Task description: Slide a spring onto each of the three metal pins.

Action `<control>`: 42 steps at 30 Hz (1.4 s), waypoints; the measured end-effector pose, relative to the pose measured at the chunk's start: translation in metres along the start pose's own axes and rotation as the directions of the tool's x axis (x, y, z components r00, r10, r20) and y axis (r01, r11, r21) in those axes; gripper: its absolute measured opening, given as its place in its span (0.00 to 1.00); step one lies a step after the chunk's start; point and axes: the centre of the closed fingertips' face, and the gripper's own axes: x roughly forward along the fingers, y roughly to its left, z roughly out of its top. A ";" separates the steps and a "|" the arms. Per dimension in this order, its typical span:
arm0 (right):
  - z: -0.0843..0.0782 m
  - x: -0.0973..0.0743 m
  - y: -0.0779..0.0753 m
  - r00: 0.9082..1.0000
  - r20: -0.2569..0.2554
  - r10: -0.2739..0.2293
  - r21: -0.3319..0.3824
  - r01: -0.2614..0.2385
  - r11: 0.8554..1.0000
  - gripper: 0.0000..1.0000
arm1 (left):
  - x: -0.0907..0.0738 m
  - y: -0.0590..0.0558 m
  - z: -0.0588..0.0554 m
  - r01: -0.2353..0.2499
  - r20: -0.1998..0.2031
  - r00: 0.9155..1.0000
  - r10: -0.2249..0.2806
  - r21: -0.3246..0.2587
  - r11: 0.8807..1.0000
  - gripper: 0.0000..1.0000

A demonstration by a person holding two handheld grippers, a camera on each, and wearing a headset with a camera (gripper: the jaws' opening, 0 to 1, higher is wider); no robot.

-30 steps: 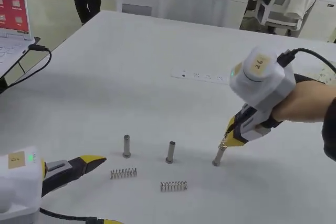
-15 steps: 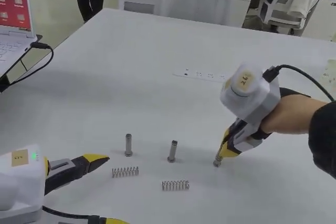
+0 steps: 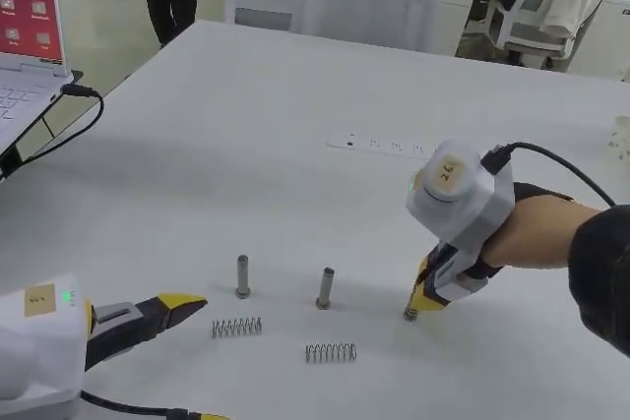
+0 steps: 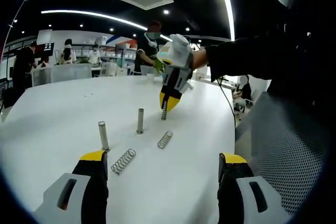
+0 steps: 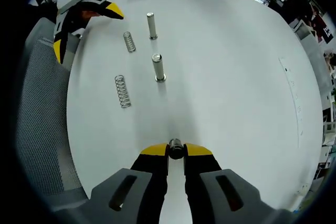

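Three short metal pins stand in a row on the white table: the left pin, the middle pin and the right pin. My right gripper is low over the right pin, shut on a spring that sits around it. In the right gripper view the jaws pinch the spring and pin top. Two loose springs lie in front of the pins, one at the left and one in the middle. My left gripper rests open near the left spring, holding nothing.
A white power strip lies farther back on the table. A laptop with a black cable sits at the far left edge. Chairs and desks stand beyond the table, and a person stands at the back left.
My right gripper has come down with the spring over the right pin, ending close to the table. The left gripper has stayed put.
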 end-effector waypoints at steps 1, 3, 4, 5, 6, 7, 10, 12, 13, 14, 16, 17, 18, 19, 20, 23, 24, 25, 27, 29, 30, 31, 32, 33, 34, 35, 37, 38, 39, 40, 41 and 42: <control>0.000 0.000 0.000 1.000 0.000 0.001 -0.001 -0.001 1.000 0.09 | 0.000 0.000 0.000 0.000 -0.001 1.000 0.000 0.000 1.000 0.84; -0.001 0.001 0.002 1.000 -0.004 0.003 -0.002 -0.003 1.000 0.11 | 0.000 -0.001 0.001 0.000 0.001 1.000 0.000 -0.001 1.000 0.84; -0.002 0.002 0.003 1.000 -0.003 0.006 -0.001 -0.006 1.000 0.13 | 0.000 -0.001 0.001 -0.001 0.001 1.000 0.001 -0.001 1.000 0.84; -0.002 0.002 0.004 1.000 -0.001 0.007 -0.001 -0.007 1.000 0.14 | 0.000 -0.001 0.001 -0.001 0.001 1.000 0.001 -0.001 1.000 0.84; -0.002 0.002 0.004 1.000 0.001 0.008 0.000 -0.008 1.000 0.14 | 0.000 -0.002 0.001 -0.001 0.001 1.000 0.001 -0.001 1.000 0.84; -0.002 0.002 0.004 1.000 0.003 0.006 0.000 -0.006 1.000 0.15 | 0.000 -0.002 0.001 -0.001 0.001 1.000 0.001 -0.001 1.000 0.84; 0.000 0.002 0.005 1.000 0.017 0.006 0.003 -0.006 1.000 0.17 | -0.001 -0.002 0.001 -0.002 0.002 1.000 0.002 -0.002 1.000 0.84; 0.001 0.001 0.004 1.000 0.022 -0.001 -0.001 0.001 1.000 0.20 | -0.001 -0.003 0.001 0.000 0.002 1.000 0.000 -0.002 1.000 0.84; 0.001 0.000 0.003 1.000 0.025 -0.005 -0.005 0.005 1.000 0.21 | -0.001 -0.003 0.001 0.000 0.002 1.000 0.000 -0.003 1.000 0.84; 0.002 -0.001 0.003 1.000 0.028 -0.009 -0.008 0.009 1.000 0.22 | -0.001 -0.003 0.001 0.000 0.000 1.000 0.000 -0.002 1.000 0.84; 0.005 -0.004 0.002 0.999 0.037 -0.021 -0.023 0.022 0.999 0.23 | -0.001 -0.003 0.001 0.001 0.001 1.000 -0.001 -0.003 1.000 0.83; 0.005 -0.005 0.002 0.999 0.039 -0.022 -0.023 0.023 0.999 0.23 | -0.001 -0.003 0.002 0.000 0.002 1.000 0.000 -0.003 1.000 0.84; 0.008 -0.007 0.002 0.999 0.048 -0.023 -0.028 0.025 0.999 0.24 | 0.000 -0.003 0.002 0.000 0.002 1.000 0.000 -0.002 1.000 0.83; 0.010 -0.009 0.003 0.998 0.055 -0.024 -0.033 0.026 0.999 0.25 | 0.000 -0.003 0.002 0.000 0.001 1.000 0.000 -0.001 1.000 0.83; 0.012 -0.010 0.005 0.998 0.058 -0.023 -0.039 0.026 0.999 0.25 | 0.000 -0.003 0.002 0.001 0.002 1.000 -0.001 -0.002 1.000 0.83; 0.023 -0.015 0.009 0.997 0.078 -0.023 -0.070 0.028 0.997 0.26 | 0.000 -0.004 0.001 0.003 0.000 1.000 -0.003 -0.001 1.000 0.83; 0.026 -0.017 0.012 0.996 0.087 -0.015 -0.074 0.022 0.997 0.26 | 0.000 -0.004 0.001 0.003 0.000 1.000 -0.003 -0.002 1.000 0.83; 0.030 -0.018 0.014 0.995 0.097 -0.011 -0.078 0.019 0.997 0.26 | 0.000 -0.004 0.001 0.004 0.000 1.000 -0.004 -0.002 1.000 0.83; 0.037 -0.020 0.017 0.994 0.108 -0.013 -0.094 0.023 0.995 0.26 | 0.000 -0.004 0.002 0.003 0.001 1.000 -0.003 -0.002 1.000 0.83; 0.044 -0.022 0.023 0.993 0.114 -0.004 -0.116 0.017 0.993 0.26 | 0.000 -0.004 0.002 0.003 0.003 1.000 -0.003 -0.002 1.000 0.83; 0.046 -0.022 0.025 0.993 0.115 -0.002 -0.123 0.016 0.992 0.26 | -0.001 -0.004 0.002 0.002 0.003 1.000 -0.002 0.000 1.000 0.83; 0.049 -0.022 0.028 0.993 0.117 0.002 -0.132 0.014 0.991 0.27 | -0.001 -0.004 0.002 0.002 0.002 1.000 -0.002 0.000 1.000 0.83; 0.051 -0.022 0.031 0.993 0.117 0.008 -0.136 0.008 0.991 0.27 | -0.001 -0.004 0.003 0.002 0.004 1.000 -0.002 -0.001 1.000 0.83; 0.052 -0.022 0.033 0.993 0.117 0.014 -0.141 0.003 0.990 0.26 | -0.001 -0.004 0.003 0.001 0.005 1.000 -0.001 0.000 1.000 0.83; 0.054 -0.022 0.037 0.993 0.116 0.018 -0.156 0.000 0.988 0.26 | -0.001 -0.003 0.003 0.000 0.005 1.000 0.000 0.000 1.000 0.83; 0.055 -0.021 0.039 0.993 0.115 0.020 -0.166 -0.001 0.986 0.26 | -0.002 -0.003 0.003 0.000 0.005 1.000 0.000 0.000 1.000 0.83; 0.059 -0.020 0.046 0.993 0.114 0.034 -0.180 -0.013 0.984 0.26 | -0.002 -0.003 0.003 0.000 0.004 1.000 0.000 0.001 1.000 0.83; 0.061 -0.019 0.050 0.993 0.113 0.040 -0.186 -0.019 0.982 0.26 | -0.002 -0.003 0.003 0.001 0.004 1.000 -0.001 0.002 1.000 0.83; 0.062 -0.018 0.052 0.993 0.110 0.042 -0.195 -0.019 0.981 0.26 | -0.002 -0.003 0.003 0.001 0.004 1.000 -0.001 0.002 1.000 0.83; 0.063 -0.016 0.055 0.994 0.104 0.045 -0.207 -0.023 0.978 0.26 | -0.002 -0.003 0.003 0.001 0.005 1.000 -0.001 0.003 1.000 0.83; 0.063 -0.015 0.057 0.994 0.101 0.049 -0.212 -0.027 0.977 0.25 | -0.002 -0.003 0.004 0.002 0.007 1.000 -0.002 0.004 1.000 0.83; 0.065 -0.014 0.060 0.993 0.101 0.055 -0.220 -0.031 0.975 0.25 | -0.002 -0.003 0.004 0.002 0.008 1.000 -0.002 0.003 1.000 0.83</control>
